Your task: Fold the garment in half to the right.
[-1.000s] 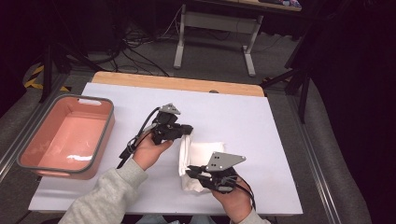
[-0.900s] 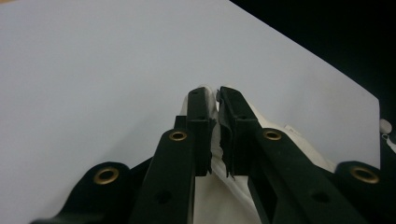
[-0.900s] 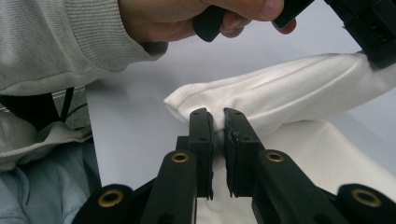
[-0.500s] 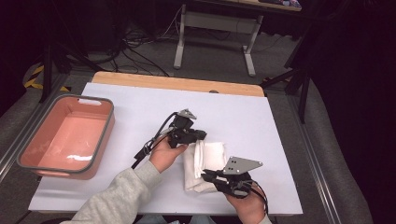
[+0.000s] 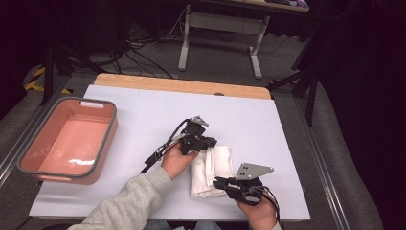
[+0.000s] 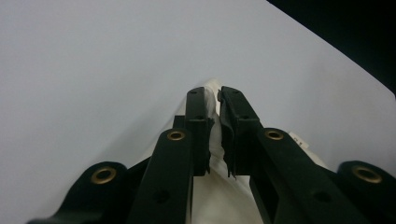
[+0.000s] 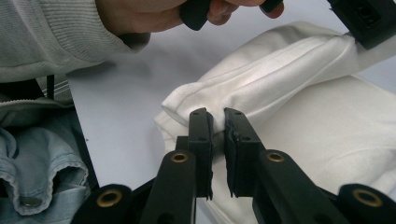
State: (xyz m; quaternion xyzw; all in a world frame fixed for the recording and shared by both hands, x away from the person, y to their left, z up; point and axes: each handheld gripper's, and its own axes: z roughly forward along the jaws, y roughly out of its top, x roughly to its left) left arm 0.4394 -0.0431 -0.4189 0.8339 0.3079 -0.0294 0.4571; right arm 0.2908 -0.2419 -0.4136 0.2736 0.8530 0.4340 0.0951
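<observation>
You are pinching the white cloth point(image 5: 210, 170) with both the left gripper point(image 5: 209, 143) and right gripper point(image 5: 219, 183), jaws clamping fabric.

Your white cloth point(image 5: 210, 170) lies on a white sheet point(image 5: 143, 110) that covers a light wood tabletop point(image 5: 182, 86). Left of the cloth stands a salmon-pink tub point(image 5: 67, 141) with a grey rim. Both your grippers, the left gripper point(image 5: 205, 142) and the right gripper point(image 5: 221, 183), are black with brass-coloured rivets. Your sleeve point(image 5: 127, 203) beside the cloth is pale grey.

A white-topped table point(image 5: 268, 120) carries a white cloth point(image 5: 210, 167) and pink tub point(image 5: 67, 141)
</observation>
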